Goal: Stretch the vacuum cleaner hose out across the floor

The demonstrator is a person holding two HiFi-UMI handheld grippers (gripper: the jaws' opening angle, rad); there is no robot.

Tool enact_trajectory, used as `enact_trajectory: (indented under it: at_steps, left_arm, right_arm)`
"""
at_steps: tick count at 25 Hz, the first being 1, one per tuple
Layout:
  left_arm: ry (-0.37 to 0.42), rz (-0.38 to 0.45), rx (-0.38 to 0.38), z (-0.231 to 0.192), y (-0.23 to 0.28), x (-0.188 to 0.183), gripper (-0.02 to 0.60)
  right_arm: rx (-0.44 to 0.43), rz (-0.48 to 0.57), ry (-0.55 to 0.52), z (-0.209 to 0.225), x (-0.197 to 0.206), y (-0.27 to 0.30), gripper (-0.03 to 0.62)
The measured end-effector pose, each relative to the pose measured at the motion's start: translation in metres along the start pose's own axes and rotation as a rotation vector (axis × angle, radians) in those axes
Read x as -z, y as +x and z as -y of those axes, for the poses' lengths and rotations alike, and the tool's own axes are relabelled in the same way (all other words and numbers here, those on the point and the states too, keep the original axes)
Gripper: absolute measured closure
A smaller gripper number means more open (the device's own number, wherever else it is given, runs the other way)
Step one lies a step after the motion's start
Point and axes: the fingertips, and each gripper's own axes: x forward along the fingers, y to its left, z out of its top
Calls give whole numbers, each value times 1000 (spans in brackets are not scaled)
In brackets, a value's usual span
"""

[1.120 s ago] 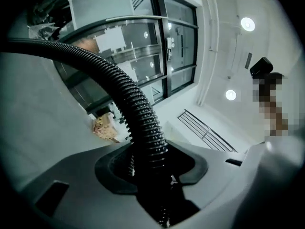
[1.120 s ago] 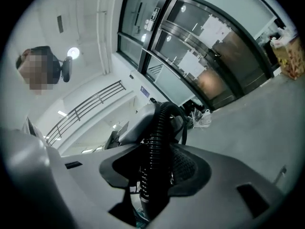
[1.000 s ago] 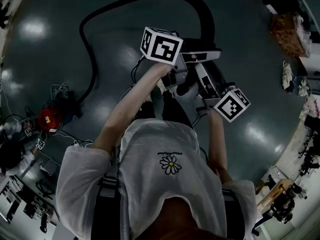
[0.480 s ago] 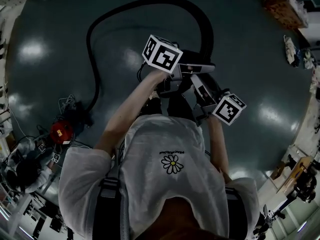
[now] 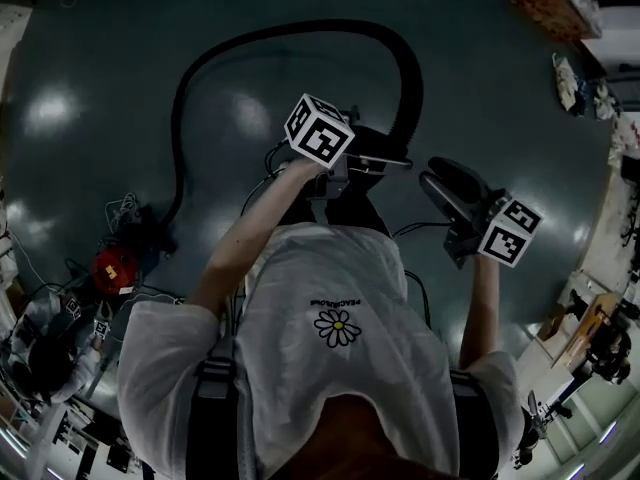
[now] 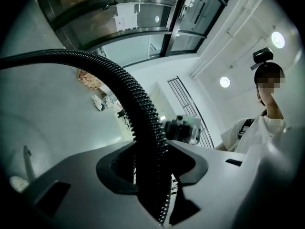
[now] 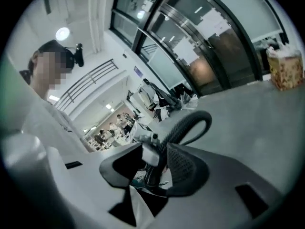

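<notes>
The left tongs [image 5: 378, 156] are clamped on the black ribbed vacuum cleaner hose [image 5: 290, 30]. In the left gripper view the hose [image 6: 128, 89] fills the gap between the two grey jaws of the left tongs [image 6: 150, 151], arches up and away to the left, and also runs on below them.

In the head view the hose rises from those tongs, bends over in a wide loop on the dark, glossy floor [image 5: 100, 48], and comes down on the left to the red vacuum cleaner [image 5: 115, 266], which sits among loose cords. Much of the hose lies curved rather than straight.

The right tongs [image 5: 435, 171] are held out to the person's right, a little apart from the left tongs and from the hose. In the right gripper view the jaws of the right tongs [image 7: 155, 151] stand apart with nothing pressed between the pads. Through the gap the hose [image 7: 193, 120] shows farther off, thinner, curling up and over.

The person wears a white T-shirt [image 5: 340, 368] with a daisy print and stands on the floor between the two arms.
</notes>
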Motion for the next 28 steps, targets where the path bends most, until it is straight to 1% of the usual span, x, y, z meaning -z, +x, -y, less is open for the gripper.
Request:
enact_trajectory:
  at_steps: [1, 2, 3, 4, 6, 9, 10, 11, 12, 14, 16, 18, 20, 22, 26, 28]
  left_arm:
    - [-9, -25, -3, -1, 3, 5, 410]
    - [-15, -53, -11, -2, 7, 10, 411]
    - [-19, -80, -24, -3, 13, 15, 411]
    - [-22, -102, -38, -5, 18, 19, 411]
    - [-42, -114, -52, -10, 27, 28, 411]
    - [-99, -131, -48, -10, 35, 47, 411]
    - [-96, -153, -45, -5, 38, 53, 411]
    - [-83, -180, -47, -1, 43, 58, 411]
    - [-64, -211, -56, 0, 47, 63, 411]
    - [-19, -277, -88, -4, 54, 75, 411]
    - [17, -328, -117, -6, 58, 88, 411]
    - [43, -329, -130, -3, 61, 87, 411]
    - [54, -290, -151, -1, 63, 75, 413]
    - [56, -277, -186, -4, 65, 66, 413]
    - [98, -346, -303, -29, 60, 69, 413]
    - [83, -328, -342, -40, 59, 66, 413]
  right_arm:
    - [-14, -19, -81, -3, -16, -10, 421]
    - [-27, -72, -186, -6, -29, -16, 421]
    - [-30, -154, -311, -6, -38, -18, 421]
    - [-23, -255, -443, -5, -43, -17, 421]
    - [10, -479, -696, 3, -44, -9, 421]
    - [29, -845, -1056, 19, -28, 0, 421]
    - [13, -967, -1167, 26, -21, 0, 421]
    - [-26, -1082, -1252, 31, -13, 0, 421]
    - [-87, -1186, -1304, 34, -4, -2, 421]
    - [-240, -1348, -1334, 31, 15, -9, 421]
    - [-381, -1457, -1334, 22, 32, -16, 421]
    - [-494, -1533, -1318, 16, 44, -17, 421]
    - [-589, -1603, -1285, 19, 53, -19, 421]
    - [-672, -1653, -1279, 26, 58, -20, 421]
    - [-788, -1700, -1310, 44, 63, -11, 421]
    - [-848, -1713, -1351, 55, 63, -2, 421]
